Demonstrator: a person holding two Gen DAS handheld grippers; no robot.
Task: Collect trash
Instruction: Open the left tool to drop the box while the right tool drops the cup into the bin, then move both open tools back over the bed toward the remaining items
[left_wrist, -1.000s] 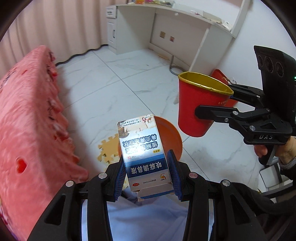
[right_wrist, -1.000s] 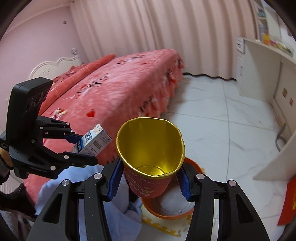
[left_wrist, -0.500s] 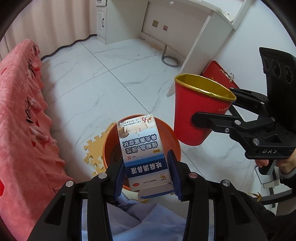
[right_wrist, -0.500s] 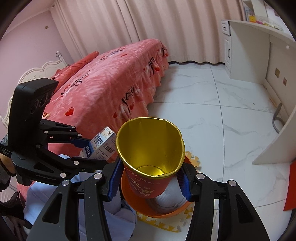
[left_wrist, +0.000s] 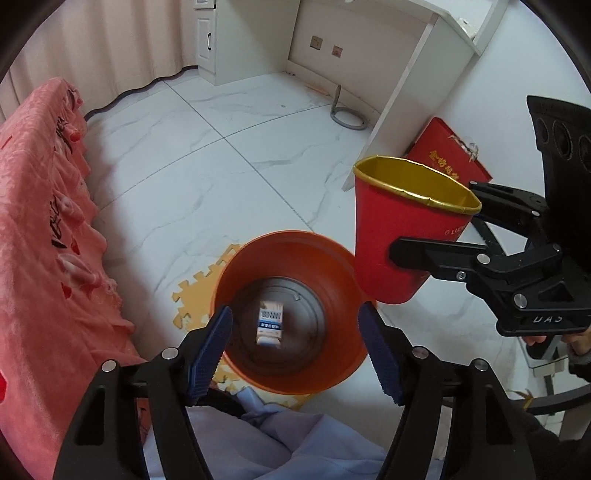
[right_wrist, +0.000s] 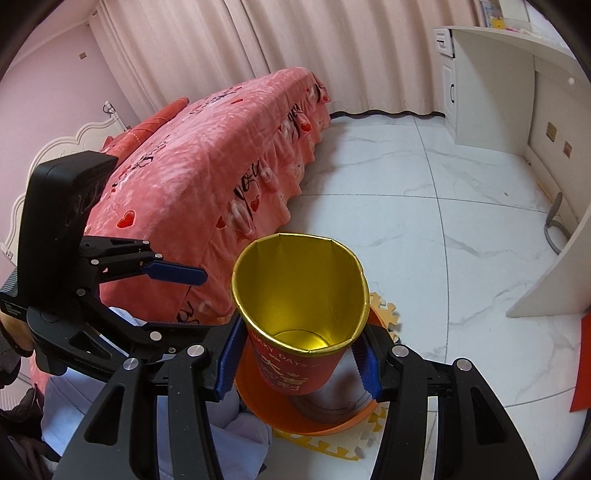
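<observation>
Left wrist view: left tongs (left_wrist: 295, 338) opening above the orange bin (left_wrist: 236, 269), nothing between the pads.
Carton: small box (left_wrist: 270, 323) inside the bin, near its bottom, clear of the tongs.
Right tongs (right_wrist: 299, 354): clenched on the red cup (right_wrist: 295, 373), upright, just over the bin's rim.
Bin: on the floor beside the bed (right_wrist: 207, 166).

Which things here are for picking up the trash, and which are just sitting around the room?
For the trash job:
bin
box, inside the bin
cup, held by the right tool
left tool, jaws opening, nothing between them

Just sitting around:
bed
desk
foam mat
red folder
</observation>
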